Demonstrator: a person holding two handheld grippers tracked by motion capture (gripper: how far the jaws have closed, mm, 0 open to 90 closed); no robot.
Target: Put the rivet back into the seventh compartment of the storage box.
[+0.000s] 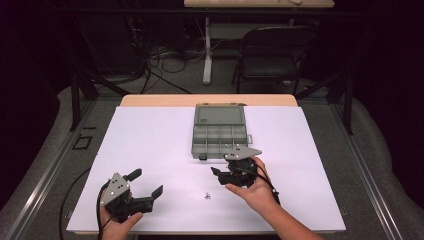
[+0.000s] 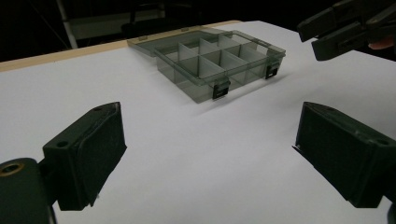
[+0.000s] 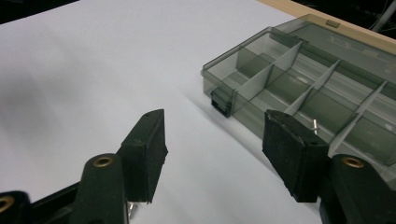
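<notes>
A grey translucent compartment box (image 1: pixel 220 134) lies open at the middle of the white sheet, its lid flat behind it. In the left gripper view the box (image 2: pixel 215 60) sits ahead; in the right gripper view the box (image 3: pixel 317 88) is close on the right. A small screw (image 1: pixel 207 195) lies on the sheet in front of the box. My right gripper (image 1: pixel 219 176) hovers just in front of the box, jaws pointing left, open and empty (image 3: pixel 215 123). My left gripper (image 1: pixel 146 182) rests near the front left edge, jaws wide open with nothing between them (image 2: pixel 210 126).
The white sheet (image 1: pixel 150 145) covers a wooden table (image 1: pixel 150 100). A folding chair (image 1: pixel 270 55), a table leg and cables stand on the dark floor beyond. A tiny metal piece (image 3: pixel 315 125) shows in one compartment. The right gripper's jaws (image 2: pixel 345 28) show top right in the left gripper view.
</notes>
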